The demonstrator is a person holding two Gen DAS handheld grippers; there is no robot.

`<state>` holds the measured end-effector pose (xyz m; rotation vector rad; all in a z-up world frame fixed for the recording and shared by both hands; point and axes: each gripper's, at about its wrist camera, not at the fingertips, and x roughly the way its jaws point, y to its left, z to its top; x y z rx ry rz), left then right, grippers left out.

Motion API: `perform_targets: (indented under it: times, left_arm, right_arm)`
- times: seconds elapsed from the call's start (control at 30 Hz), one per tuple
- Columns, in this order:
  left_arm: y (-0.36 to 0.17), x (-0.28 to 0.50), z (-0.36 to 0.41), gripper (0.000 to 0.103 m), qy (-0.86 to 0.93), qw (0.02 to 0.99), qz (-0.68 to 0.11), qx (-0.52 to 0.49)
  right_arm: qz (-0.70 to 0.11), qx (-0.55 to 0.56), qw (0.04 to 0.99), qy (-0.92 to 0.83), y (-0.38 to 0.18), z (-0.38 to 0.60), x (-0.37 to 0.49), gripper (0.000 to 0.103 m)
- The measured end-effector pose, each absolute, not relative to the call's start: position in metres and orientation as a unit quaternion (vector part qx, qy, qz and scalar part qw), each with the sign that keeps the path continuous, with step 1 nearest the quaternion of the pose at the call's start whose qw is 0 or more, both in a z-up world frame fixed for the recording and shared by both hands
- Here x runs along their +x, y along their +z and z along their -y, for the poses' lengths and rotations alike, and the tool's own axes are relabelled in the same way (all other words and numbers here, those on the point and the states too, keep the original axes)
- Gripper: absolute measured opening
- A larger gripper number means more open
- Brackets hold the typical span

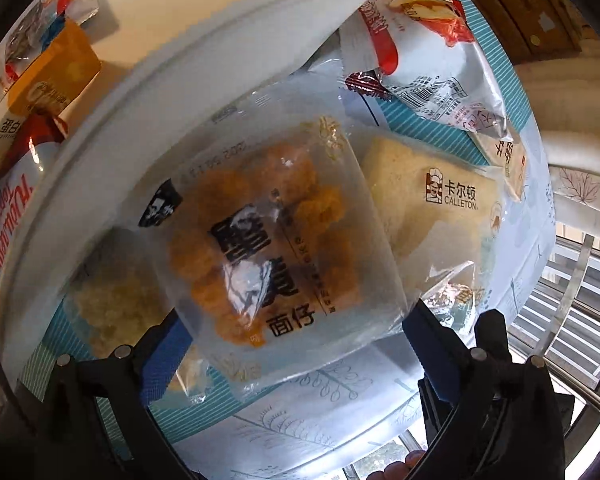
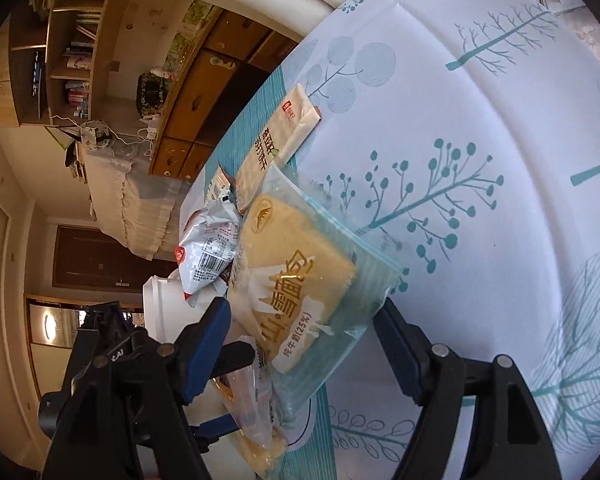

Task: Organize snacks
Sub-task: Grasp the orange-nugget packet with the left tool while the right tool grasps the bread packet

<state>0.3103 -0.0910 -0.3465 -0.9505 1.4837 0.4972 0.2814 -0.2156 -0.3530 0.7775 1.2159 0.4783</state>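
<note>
A clear plastic packet of orange-brown fried pastry pieces with bold black lettering (image 1: 272,248) lies on the white tablecloth printed with teal trees (image 2: 480,128), close to the tablecloth's striped teal edge and against the rim of a white plastic tub (image 1: 172,80). The left gripper (image 1: 296,332) hangs over it with its blue-padded jaws wide apart on either side, not pressing it. Just beside it sits a clear-wrapped pale yellow bread slice with gold lettering (image 2: 296,276); the right gripper (image 2: 304,320) straddles that pack, jaws apart. A red-and-white foil bag (image 2: 208,252) and a cream cracker packet (image 2: 276,144) lie along the same edge.
</note>
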Motion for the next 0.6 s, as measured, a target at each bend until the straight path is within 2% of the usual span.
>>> perform_targets:
  times: [0.17,0.23,0.3,0.33,0.37,0.4,0.53,0.6]
  left_arm:
    - [-0.355,0.315,0.092,0.101,0.222,0.608,-0.646,-0.406]
    - [-0.357,0.314,0.087,0.101,0.225,0.609,-0.644,-0.405]
    - [-0.359,0.316,0.087,0.099,0.227,0.611,-0.641,-0.405]
    - [-0.360,0.318,0.087,0.098,0.228,0.612,-0.640,-0.406]
    - [-0.361,0.316,0.086,0.096,0.228,0.612,-0.640,-0.405]
    - [-0.362,0.318,0.085,0.095,0.229,0.612,-0.640,-0.403]
    - [-0.361,0.317,0.087,0.089,0.227,0.623,-0.637,-0.393]
    - [-0.359,0.318,0.091,0.082,0.223,0.627,-0.637,-0.388]
  right_arm:
    - [-0.547,0.347,0.730,0.219,-0.351,0.214,0.285,0.075]
    - [-0.548,0.345,0.732,0.212,-0.352,0.215,0.284,0.068]
    - [-0.553,0.347,0.733,0.192,-0.355,0.219,0.283,0.040]
    - [-0.556,0.353,0.730,0.180,-0.359,0.224,0.283,0.032]
    - [-0.559,0.364,0.726,0.170,-0.363,0.229,0.282,0.018]
    - [-0.559,0.378,0.719,0.167,-0.368,0.233,0.281,0.013]
    - [-0.549,0.416,0.707,0.162,-0.376,0.240,0.275,0.011]
    - [-0.546,0.418,0.709,0.157,-0.375,0.240,0.274,0.010]
